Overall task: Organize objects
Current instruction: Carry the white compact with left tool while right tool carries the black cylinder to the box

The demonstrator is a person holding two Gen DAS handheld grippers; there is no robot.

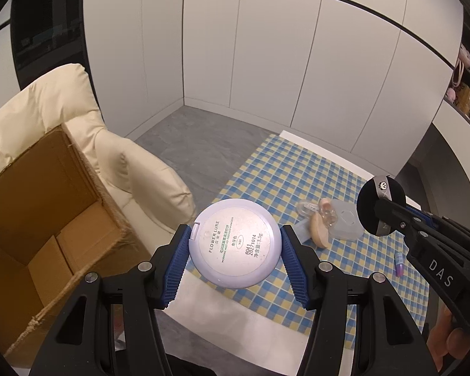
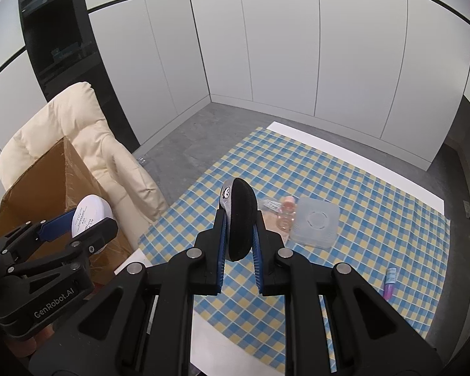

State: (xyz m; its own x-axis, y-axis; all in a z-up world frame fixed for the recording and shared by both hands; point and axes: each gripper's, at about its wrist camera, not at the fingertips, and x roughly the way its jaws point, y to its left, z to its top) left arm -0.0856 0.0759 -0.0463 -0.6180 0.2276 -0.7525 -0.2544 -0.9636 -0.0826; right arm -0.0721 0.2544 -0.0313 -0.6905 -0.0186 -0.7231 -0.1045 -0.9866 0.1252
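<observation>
Far left: cardboard box (image 1: pixel 44 219), open at the top, set against a cream cushioned chair (image 1: pixel 87 131). Beside it, left tool (image 1: pixel 235 250) pinching a round powder compact (image 1: pixel 235 244) by its rim, label side up, held in the air over the near table edge, close to the box. Probably light, hard and smooth-shelled, so likely to slip or pop open if squeezed off-centre; best taken across the widest part of the rim, as here. Further right, right tool (image 2: pixel 238 250) pressed onto a black powder puff (image 2: pixel 239 219), held on edge above the table. Soft, squashy and almost weightless by the look of it; no risk of damage, though apt to bend under a hard grip.

On the checked blue-and-yellow cloth (image 2: pixel 376 219) over the white table (image 2: pixel 344 147): a small clear bottle (image 2: pixel 285 214), a frosted plastic case (image 2: pixel 315 222), and near the right edge a small purple tube (image 2: pixel 389 282). Beyond, grey floor, white panelled walls, shelves at far right.
</observation>
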